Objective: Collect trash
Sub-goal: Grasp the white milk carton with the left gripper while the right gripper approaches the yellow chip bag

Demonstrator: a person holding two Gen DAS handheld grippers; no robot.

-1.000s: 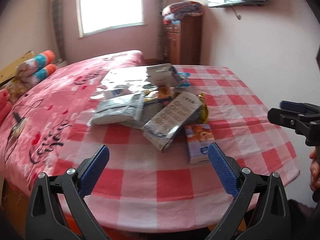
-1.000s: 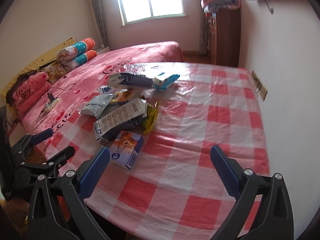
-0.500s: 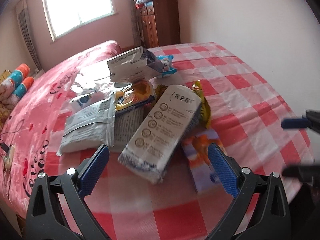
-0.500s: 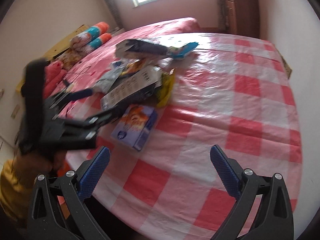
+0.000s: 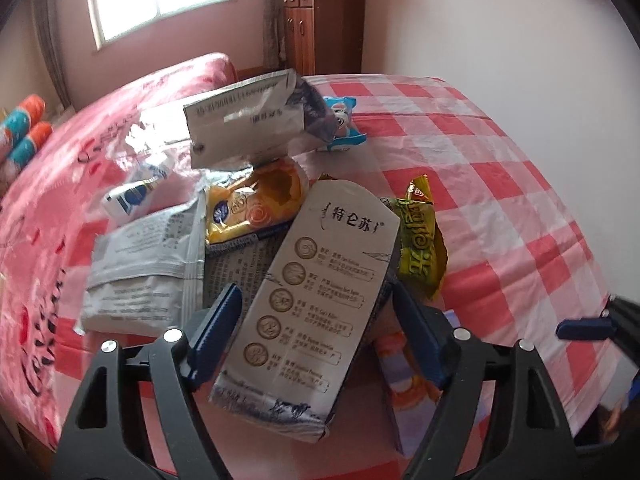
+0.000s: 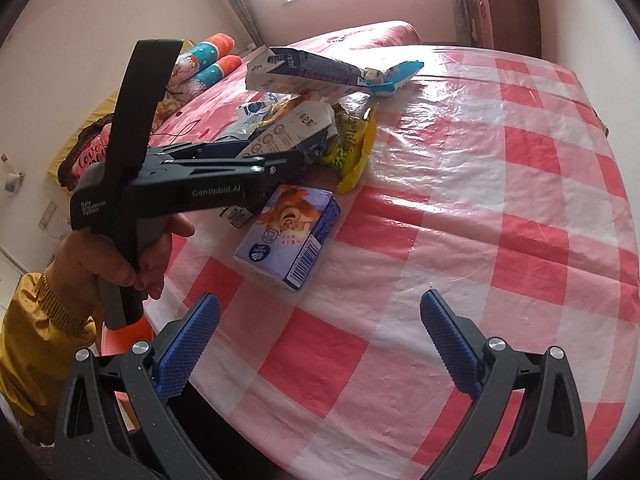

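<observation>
A heap of trash lies on the red-checked table (image 6: 500, 208). On top sits a flattened grey milk carton (image 5: 320, 280), beside a yellow-green wrapper (image 5: 420, 248), a silver bag (image 5: 144, 264), a yellow snack pack (image 5: 256, 204) and a small purple carton (image 6: 292, 232). My left gripper (image 5: 314, 292) straddles the grey carton's lower half. Its jaws are closing, and a thin gap still shows at the left pad. In the right wrist view, the left gripper (image 6: 272, 156) reaches into the heap from the left. My right gripper (image 6: 320, 299) stands open over the table's near edge, holding nothing.
A bigger grey box (image 5: 248, 120) and a blue wrapper (image 5: 340, 124) lie at the heap's far side. A pink-covered bed (image 5: 80, 140) borders the table on the left, and a wooden cabinet (image 5: 324, 20) stands behind. A pink bucket (image 6: 128, 332) shows below the table edge. A hand in a yellow sleeve (image 6: 120, 256) holds the left gripper.
The left gripper came forward and down onto the heap, so the grey carton now lies between its narrowing jaws. The right gripper sank and tilted toward the table.
</observation>
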